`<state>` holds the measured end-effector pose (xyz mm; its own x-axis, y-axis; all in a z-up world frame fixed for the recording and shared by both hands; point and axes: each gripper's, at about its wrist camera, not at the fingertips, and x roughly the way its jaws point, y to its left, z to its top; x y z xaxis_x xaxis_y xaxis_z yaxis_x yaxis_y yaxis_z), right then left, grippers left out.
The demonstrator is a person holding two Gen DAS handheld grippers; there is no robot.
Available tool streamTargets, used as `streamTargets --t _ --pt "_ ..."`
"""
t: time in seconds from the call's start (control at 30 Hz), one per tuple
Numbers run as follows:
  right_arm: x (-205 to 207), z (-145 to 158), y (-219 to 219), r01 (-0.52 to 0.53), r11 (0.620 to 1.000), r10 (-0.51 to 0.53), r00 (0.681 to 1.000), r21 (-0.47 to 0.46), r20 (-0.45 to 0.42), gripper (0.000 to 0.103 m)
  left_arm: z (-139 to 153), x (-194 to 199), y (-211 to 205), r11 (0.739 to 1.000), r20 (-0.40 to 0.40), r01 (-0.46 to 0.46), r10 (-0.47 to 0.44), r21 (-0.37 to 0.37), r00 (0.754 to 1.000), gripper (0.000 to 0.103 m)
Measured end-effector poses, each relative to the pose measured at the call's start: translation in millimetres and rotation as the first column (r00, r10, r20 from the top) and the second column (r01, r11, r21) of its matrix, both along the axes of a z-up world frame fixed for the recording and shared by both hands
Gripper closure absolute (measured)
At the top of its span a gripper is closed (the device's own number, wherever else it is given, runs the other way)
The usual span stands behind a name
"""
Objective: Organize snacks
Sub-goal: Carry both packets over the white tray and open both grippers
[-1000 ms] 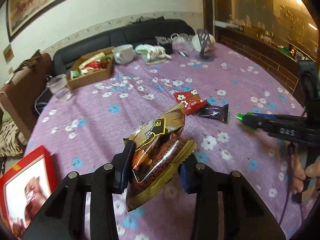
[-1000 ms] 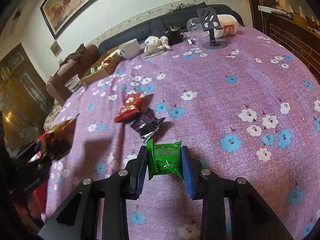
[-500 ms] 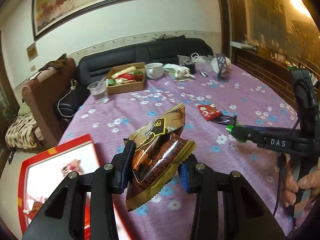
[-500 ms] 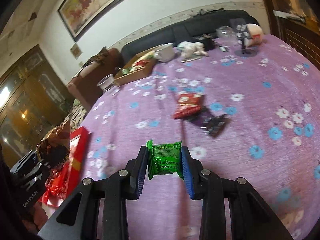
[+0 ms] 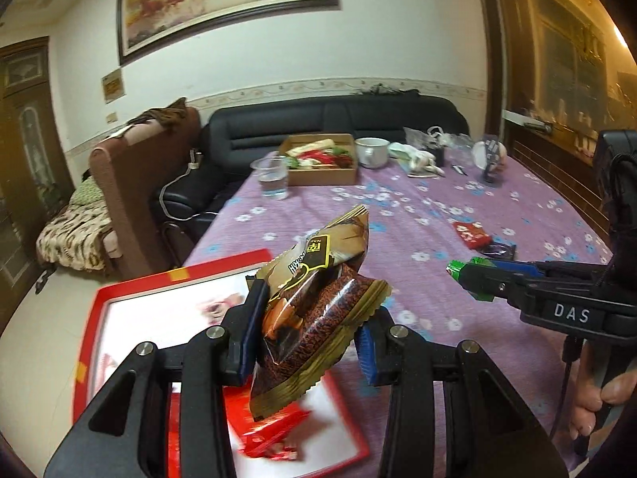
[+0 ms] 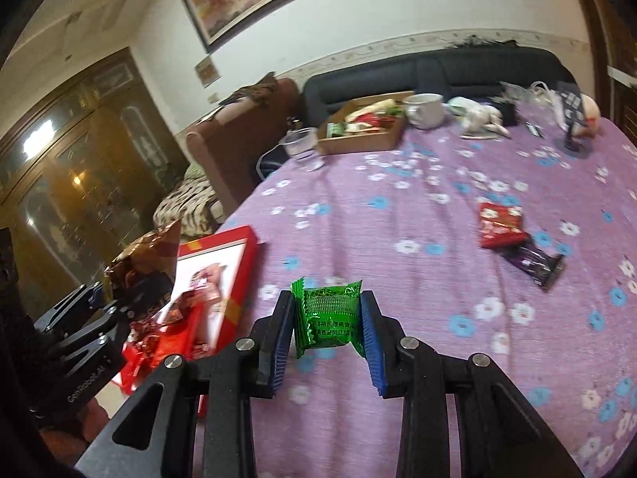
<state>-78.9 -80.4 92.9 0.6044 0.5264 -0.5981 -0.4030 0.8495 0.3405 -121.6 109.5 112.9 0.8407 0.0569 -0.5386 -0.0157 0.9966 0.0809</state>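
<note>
The left gripper (image 5: 306,330) was clamped on a brown-and-gold snack bag (image 5: 314,302), its fingers (image 5: 251,326) pressing both sides, held over the red box (image 5: 131,302) at the lower left of the frame. The right gripper (image 6: 328,330) pinched a small green packet (image 6: 327,316) between its fingers (image 6: 370,338), above the purple flowered bench (image 6: 398,183), with the box just to its left. Both snacks appeared to be in carriage toward the box; the next move would call for lowering each over its open interior before letting go. Both grippers pointed forward and somewhat downward. A red packet (image 6: 499,224) and a dark purple one (image 6: 533,261) lay touching at centre right, not yet collected.
</note>
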Motion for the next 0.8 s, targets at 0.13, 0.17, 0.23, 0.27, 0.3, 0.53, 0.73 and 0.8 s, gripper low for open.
streamTargets --t 0.13,0.17,0.23,0.27,0.3,0.53,0.73,0.8 --pt "-6 8 32 -0.062 0.998 0.062 0.998 -0.011 0.023 0.070 -1 -4 18 0.999 0.004 -0.034 0.034 -0.015 0.999 0.065" --pt "-8 10 39 -0.074 0.997 0.075 0.997 -0.015 0.029 0.070 -1 -4 22 0.999 0.004 -0.043 0.043 -0.016 0.999 0.065" --pt "-12 13 53 -0.103 0.995 0.104 0.994 -0.018 0.038 0.070 -1 -7 31 0.998 0.006 -0.060 0.060 -0.019 0.998 0.065" --pt "-13 14 59 -0.114 0.993 0.115 0.993 -0.021 0.041 0.070 -2 -8 35 0.997 0.005 -0.068 0.068 -0.023 0.998 0.065" --pt "-15 15 64 -0.123 0.992 0.124 0.991 -0.025 0.044 0.070 -2 -9 38 0.997 0.005 -0.074 0.075 -0.025 0.997 0.065" --pt "-20 16 96 -0.174 0.984 0.176 0.983 -0.044 0.045 0.070 -6 -17 60 0.992 0.005 -0.121 0.121 -0.037 0.993 0.065" --pt "-19 15 115 -0.203 0.978 0.205 0.978 -0.056 0.041 0.070 -11 -20 76 0.986 -0.003 -0.158 0.158 -0.045 0.987 0.065" --pt "-19 15 120 -0.209 0.976 0.211 0.977 -0.062 0.040 0.070 -13 -20 80 0.984 -0.006 -0.169 0.169 -0.048 0.986 0.065"
